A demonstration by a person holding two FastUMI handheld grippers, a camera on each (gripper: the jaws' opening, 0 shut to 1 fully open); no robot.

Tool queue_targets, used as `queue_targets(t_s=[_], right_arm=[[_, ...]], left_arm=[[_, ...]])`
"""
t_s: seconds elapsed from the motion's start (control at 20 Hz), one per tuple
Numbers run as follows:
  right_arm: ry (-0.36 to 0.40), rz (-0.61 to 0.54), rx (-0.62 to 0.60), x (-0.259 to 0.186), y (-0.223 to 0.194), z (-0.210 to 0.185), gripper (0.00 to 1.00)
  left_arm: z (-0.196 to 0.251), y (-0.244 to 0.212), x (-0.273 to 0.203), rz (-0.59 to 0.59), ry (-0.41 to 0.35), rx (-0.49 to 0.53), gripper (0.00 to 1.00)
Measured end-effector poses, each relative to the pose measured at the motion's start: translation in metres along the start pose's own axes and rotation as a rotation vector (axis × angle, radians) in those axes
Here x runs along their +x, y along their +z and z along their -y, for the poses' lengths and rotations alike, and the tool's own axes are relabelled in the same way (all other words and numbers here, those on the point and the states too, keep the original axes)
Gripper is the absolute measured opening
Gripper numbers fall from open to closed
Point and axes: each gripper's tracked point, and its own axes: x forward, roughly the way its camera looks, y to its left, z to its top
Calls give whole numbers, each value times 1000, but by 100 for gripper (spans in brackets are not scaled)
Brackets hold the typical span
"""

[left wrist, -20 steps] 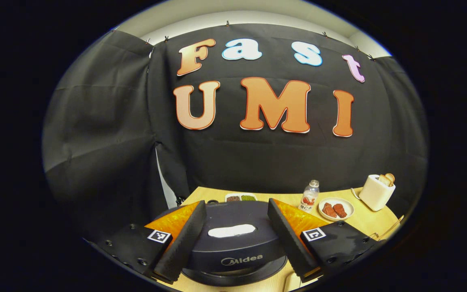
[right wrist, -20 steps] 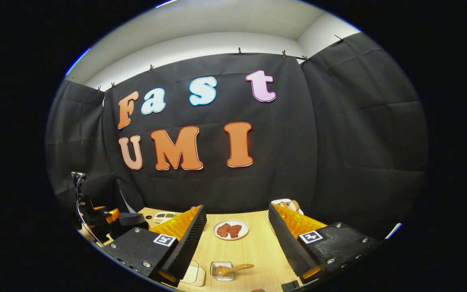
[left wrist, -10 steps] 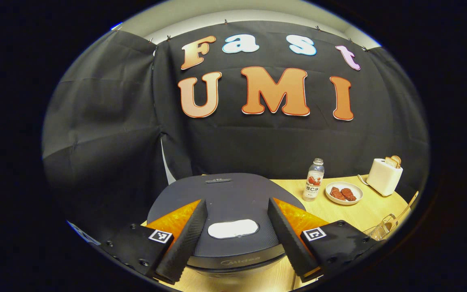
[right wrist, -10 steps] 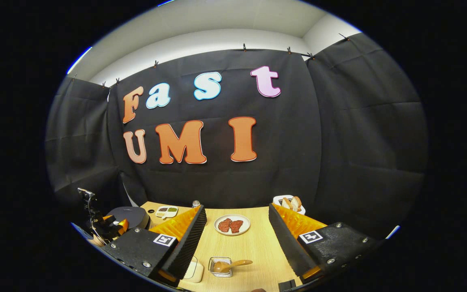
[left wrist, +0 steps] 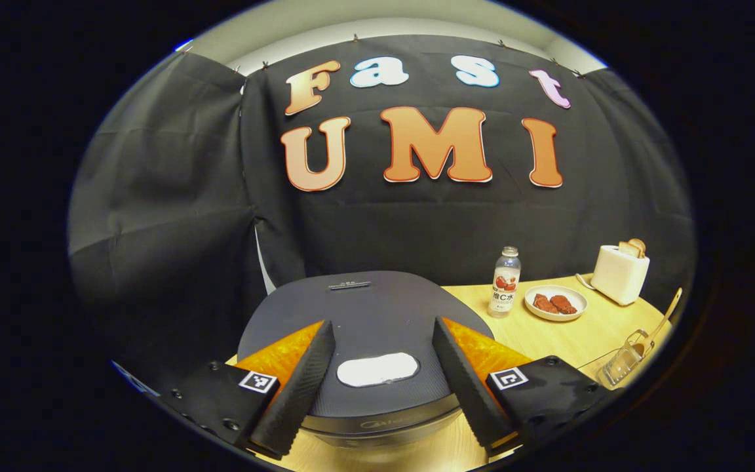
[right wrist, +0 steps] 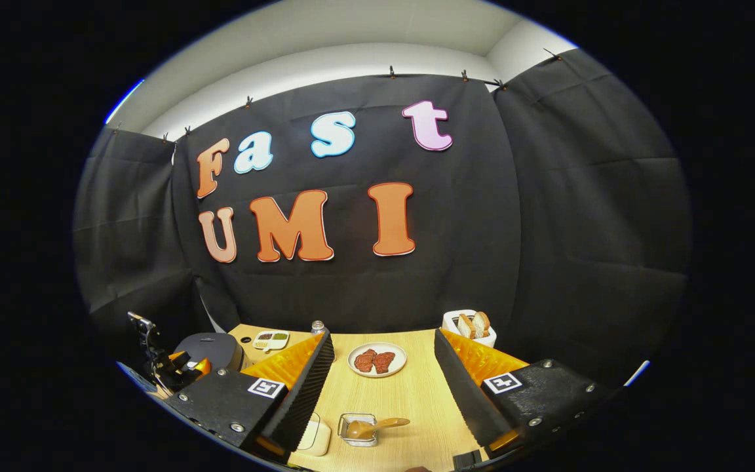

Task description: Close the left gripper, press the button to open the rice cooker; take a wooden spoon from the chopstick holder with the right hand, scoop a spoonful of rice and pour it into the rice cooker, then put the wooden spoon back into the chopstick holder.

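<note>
**A:** Over the rice cooker (left wrist: 364, 314) — the left gripper (left wrist: 374, 387) sits a touch lower and closer than a second ago; back then more of the cooker's front badge showed below the fingers, now the lid top takes up the space between them. Fingers spread wide, holding nothing, straddling the pale button (left wrist: 377, 369) without touching it.

**B:** And the right gripper (right wrist: 384, 393)?

**A:** Barely shifted — it's well to the right of the cooker, hovering above the table (right wrist: 410, 400), jaws wide apart and empty. The wooden spoon (right wrist: 377, 427) lies in the clear chopstick holder (right wrist: 358, 429), just in front of it. Behind the holder there's a plate of meat (right wrist: 377, 359); beside the cooker, a bottle (left wrist: 504, 282).
</note>
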Motion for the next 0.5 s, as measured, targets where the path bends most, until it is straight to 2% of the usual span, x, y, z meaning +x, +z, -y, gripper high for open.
queue_targets(t_s=[0.1, 0.15, 0.3, 0.35, 0.45, 0.5], right_arm=[[-10, 8, -2, 2, 3, 4, 95], [-14, 14, -2, 1, 5, 5, 95], [-20, 25, 5, 3, 10, 9, 95], [-19, 28, 7, 3, 11, 8, 95], [-24, 35, 8, 4, 14, 11, 95], [-25, 36, 6, 4, 16, 12, 95]], left_arm=[[5, 10, -4, -46, -16, -6, 100], [6, 27, -7, -27, -28, -6, 94], [5, 84, -26, 31, -54, -15, 100], [6, 105, -34, 51, -65, -29, 94], [7, 146, -50, 87, -72, -59, 100], [7, 166, -60, 98, -77, -78, 100]])
